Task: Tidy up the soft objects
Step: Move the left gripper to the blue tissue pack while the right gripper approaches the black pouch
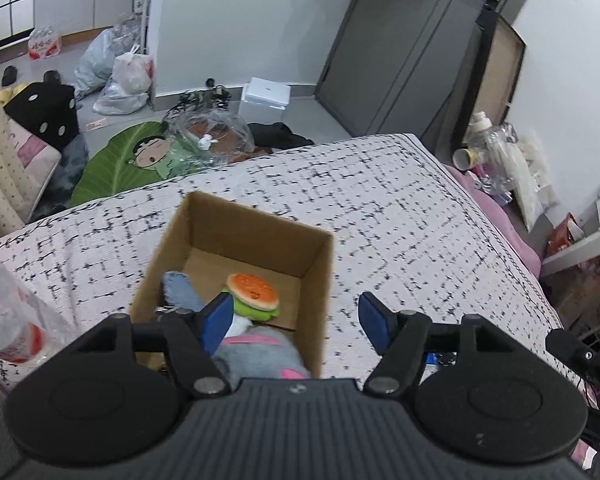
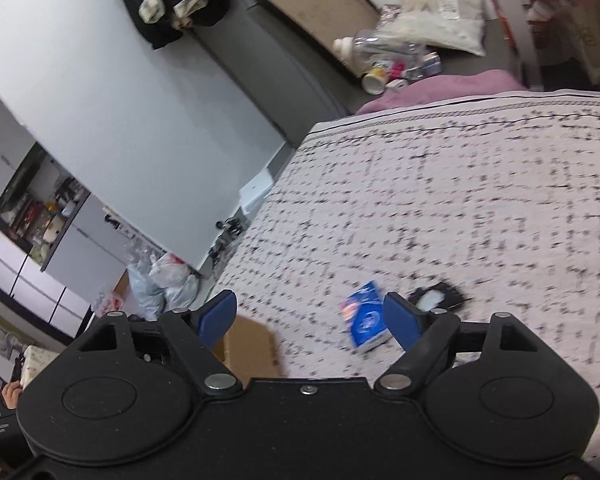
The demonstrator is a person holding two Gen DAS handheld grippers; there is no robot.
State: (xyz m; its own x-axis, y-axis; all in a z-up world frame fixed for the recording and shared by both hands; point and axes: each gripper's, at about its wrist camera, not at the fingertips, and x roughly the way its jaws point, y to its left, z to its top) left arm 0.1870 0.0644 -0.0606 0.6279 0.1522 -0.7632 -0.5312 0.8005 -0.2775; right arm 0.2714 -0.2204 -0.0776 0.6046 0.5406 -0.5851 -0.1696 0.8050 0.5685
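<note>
An open cardboard box [image 1: 256, 224] sits on the patterned bed cover [image 1: 400, 208]. Inside lie a burger-shaped plush [image 1: 254, 292], a blue denim-like soft item [image 1: 182, 288] and a grey and pink plush [image 1: 260, 346]. My left gripper [image 1: 296, 316] is open and empty above the box's near right corner, its left finger over the box. My right gripper [image 2: 310, 318] is open and empty above the bed. A blue packet [image 2: 366, 314] lies on the cover [image 2: 460, 200] just beyond its right finger, and a black and white item [image 2: 436, 298] lies behind that. The box corner [image 2: 252, 346] shows by its left finger.
A plastic-wrapped item [image 1: 12, 320] lies on the bed at left. On the floor beyond are a green leaf mat [image 1: 116, 164], plastic bags [image 1: 120, 76], a black dice cushion [image 1: 46, 112] and a white box [image 1: 266, 96]. Bottles and clutter [image 1: 496, 152] crowd the bed's right side.
</note>
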